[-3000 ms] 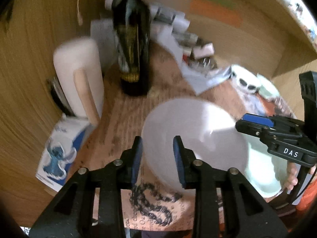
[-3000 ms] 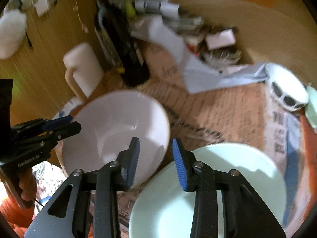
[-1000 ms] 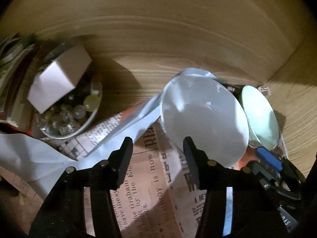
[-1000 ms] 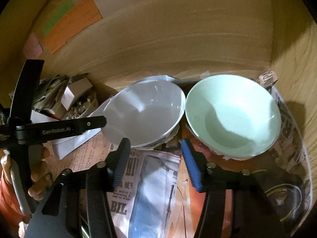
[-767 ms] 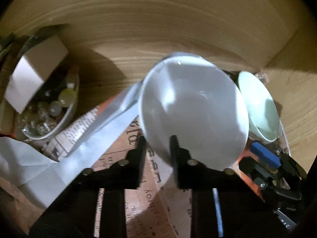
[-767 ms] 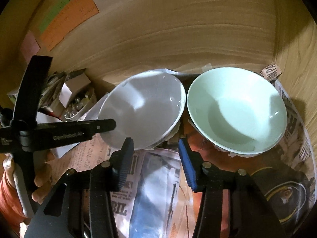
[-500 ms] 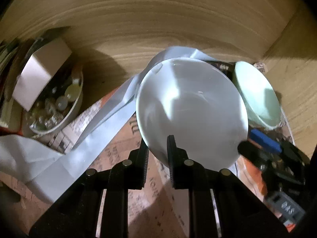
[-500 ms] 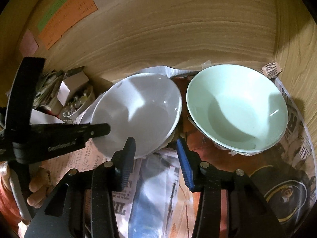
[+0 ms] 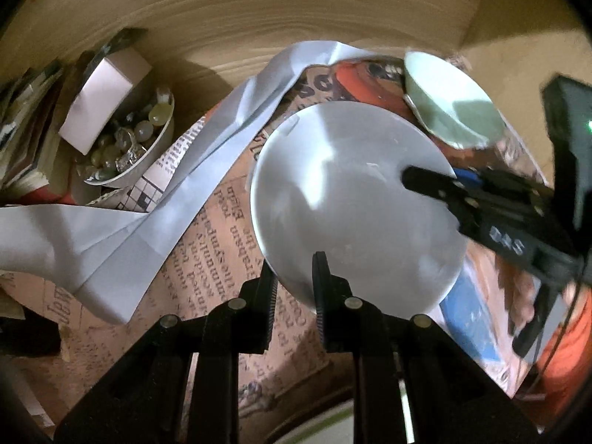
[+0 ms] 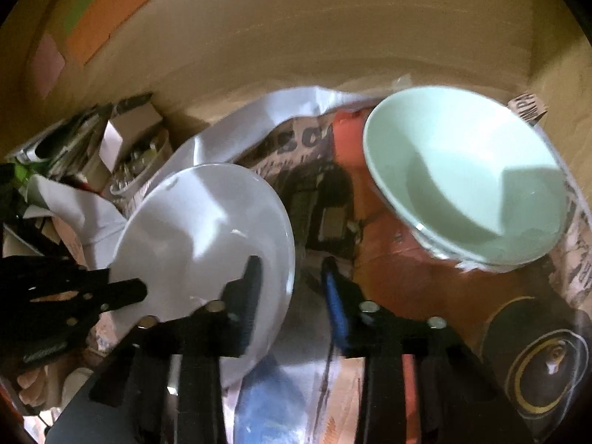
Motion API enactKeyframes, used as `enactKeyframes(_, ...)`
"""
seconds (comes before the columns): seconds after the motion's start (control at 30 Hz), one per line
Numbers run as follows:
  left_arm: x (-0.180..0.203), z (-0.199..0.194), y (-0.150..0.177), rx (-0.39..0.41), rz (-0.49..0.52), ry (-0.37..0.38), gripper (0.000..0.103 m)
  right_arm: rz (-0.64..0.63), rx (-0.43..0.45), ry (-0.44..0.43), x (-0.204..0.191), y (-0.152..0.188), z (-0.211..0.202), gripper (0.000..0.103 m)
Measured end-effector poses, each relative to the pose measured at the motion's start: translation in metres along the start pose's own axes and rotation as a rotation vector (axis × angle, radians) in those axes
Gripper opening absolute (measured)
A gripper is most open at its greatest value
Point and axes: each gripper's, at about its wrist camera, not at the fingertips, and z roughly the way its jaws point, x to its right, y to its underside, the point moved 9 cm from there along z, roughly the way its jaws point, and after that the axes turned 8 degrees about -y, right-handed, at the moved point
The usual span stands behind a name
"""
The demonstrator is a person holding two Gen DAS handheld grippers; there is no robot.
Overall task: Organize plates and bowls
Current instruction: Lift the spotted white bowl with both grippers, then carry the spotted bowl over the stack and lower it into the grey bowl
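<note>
Left gripper pinches near rim of white bowl, above newspaper. Right gripper, marked "DAS", jaws closing astride bowl's rim. Green bowl sits well apart, near corner.

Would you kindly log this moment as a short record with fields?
Setting: newspaper-lined wooden shelf
White bowl: near rim clamped by left hand-held gripper
Right hand-held gripper: jaws closing, straddling the white bowl's right rim
Green bowl: sits apart to the right, ungripped
Clutter: dish of beads, grey paper strip
</note>
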Motion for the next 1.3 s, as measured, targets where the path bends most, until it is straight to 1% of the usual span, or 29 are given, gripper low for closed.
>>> enactKeyframes(0.03,0.001,-0.002,0.002,0.009,0.015,-0.009,0.019,0.0,-0.007,-0.002,-0.001,0.001,0.002,0.017)
enactKeyframes(0.13,0.002,-0.007,0.005,0.033,0.033,-0.03,0.019,-0.015,-0.009,-0.013,-0.006,0.004,0.003,0.011)
enactKeyframes(0.23,0.002,-0.006,0.003,0.04,0.038,-0.068,0.019,-0.048,0.003,0.015,-0.014,0.007,-0.003,0.011)
enactKeyframes(0.33,-0.001,-0.005,0.005,0.044,0.042,-0.083,0.019,-0.062,0.015,0.033,-0.019,0.01,-0.007,0.011)
enactKeyframes(0.43,0.001,-0.007,0.005,0.053,0.026,-0.073,0.019,-0.066,0.039,0.041,-0.024,0.012,-0.017,0.011)
enactKeyframes(0.5,-0.001,-0.014,0.006,0.075,0.016,-0.069,0.019,-0.066,0.054,0.038,-0.027,0.011,-0.023,0.011)
enactKeyframes(0.7,-0.014,-0.05,0.012,0.168,-0.032,-0.061,0.019,-0.087,0.116,0.017,-0.049,0.01,-0.048,0.012)
enactKeyframes(0.9,-0.031,-0.093,0.024,0.255,-0.075,-0.049,0.019,-0.115,0.17,-0.015,-0.082,0.01,-0.069,0.012)
enactKeyframes(1.0,-0.041,-0.114,0.034,0.3,-0.113,-0.039,0.019,-0.131,0.191,-0.035,-0.099,0.013,-0.077,0.013)
enactKeyframes(1.13,-0.05,-0.131,0.052,0.341,-0.141,-0.065,0.019,-0.159,0.205,-0.063,-0.122,0.021,-0.083,0.013)
enactKeyframes(1.3,-0.066,-0.145,0.081,0.36,-0.173,-0.107,0.019,-0.193,0.202,-0.092,-0.149,0.035,-0.083,0.013)
